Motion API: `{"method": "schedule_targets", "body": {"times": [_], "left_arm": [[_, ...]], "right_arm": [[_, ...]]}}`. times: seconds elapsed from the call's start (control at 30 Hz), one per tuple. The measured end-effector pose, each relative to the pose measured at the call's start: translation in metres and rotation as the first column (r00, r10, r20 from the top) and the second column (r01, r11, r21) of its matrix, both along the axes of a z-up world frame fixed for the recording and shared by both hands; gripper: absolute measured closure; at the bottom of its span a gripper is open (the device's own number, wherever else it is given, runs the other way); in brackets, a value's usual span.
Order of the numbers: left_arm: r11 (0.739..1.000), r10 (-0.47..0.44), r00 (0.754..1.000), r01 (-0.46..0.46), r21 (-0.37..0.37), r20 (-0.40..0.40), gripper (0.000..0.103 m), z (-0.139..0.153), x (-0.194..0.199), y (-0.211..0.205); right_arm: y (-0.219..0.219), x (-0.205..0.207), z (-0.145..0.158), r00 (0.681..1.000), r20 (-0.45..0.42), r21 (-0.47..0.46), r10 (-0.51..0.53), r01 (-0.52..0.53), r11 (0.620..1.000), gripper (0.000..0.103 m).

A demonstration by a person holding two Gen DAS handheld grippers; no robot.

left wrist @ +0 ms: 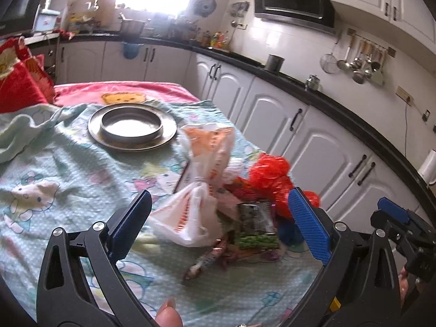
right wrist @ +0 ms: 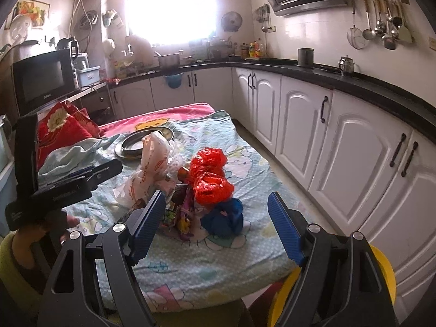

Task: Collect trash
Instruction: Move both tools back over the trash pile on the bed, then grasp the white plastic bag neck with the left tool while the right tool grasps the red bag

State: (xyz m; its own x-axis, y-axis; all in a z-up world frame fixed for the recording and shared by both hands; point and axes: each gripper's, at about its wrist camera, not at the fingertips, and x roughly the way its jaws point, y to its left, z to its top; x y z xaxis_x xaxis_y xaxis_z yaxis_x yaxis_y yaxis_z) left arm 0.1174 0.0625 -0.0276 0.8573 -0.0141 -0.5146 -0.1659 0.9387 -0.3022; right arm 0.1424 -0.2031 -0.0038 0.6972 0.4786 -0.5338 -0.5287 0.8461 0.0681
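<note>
Microwave (right wrist: 43, 80) badge reads Galanz; white bag (right wrist: 148, 169) print blurred

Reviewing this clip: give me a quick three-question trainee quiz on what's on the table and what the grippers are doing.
1. True or false: the left gripper is clamped on the white plastic bag.
2. Which bag lies nearest the red bag: A) blue bag, B) white plastic bag, C) neither is near it?
3. What stands on the metal tray at the far end of the table?

Key: 1. False, both grippers are open and empty. 2. A. 3. A round metal dish.
</note>
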Motion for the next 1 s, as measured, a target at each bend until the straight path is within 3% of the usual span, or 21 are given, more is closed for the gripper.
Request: {"method": "schedule_targets", "body": {"times": [0.2,0.67,0.8,0.87,1.0], "left_arm": [[0.999,0.025,0.998,-0.027,-0.031,-0.051,0.011,-0.016,0.008,0.017],[0.989,-0.011,0.987,-0.013,-0.149,-0.159,0.011,-0.053,0.030,0.036],[0.984,-0.010,0.985,-0.020,-0.175,-0.170,0.011,-0.058,0.031,0.040],[0.983,-0.013,0.985,-0.018,-0.183,-0.170,0.016,-0.060,0.031,0.041],[0.982,-0.021,0.984,-0.013,-0.189,-0.178,0.025,-0.063,0.031,0.040]], "right_arm": [[0.015,0.025,-0.009,1.000,-0.031,-0.017,0.004,-0.005,1.000,0.028],[0.037,0.068,-0.040,0.990,-0.144,-0.021,-0.007,0.004,1.000,0.030],[0.042,0.077,-0.047,0.985,-0.175,-0.022,0.006,-0.011,1.000,0.040],[0.043,0.080,-0.051,0.982,-0.189,-0.022,0.011,-0.016,1.000,0.046],[0.045,0.082,-0.056,0.975,-0.219,-0.017,0.033,-0.037,0.999,0.069]]}}
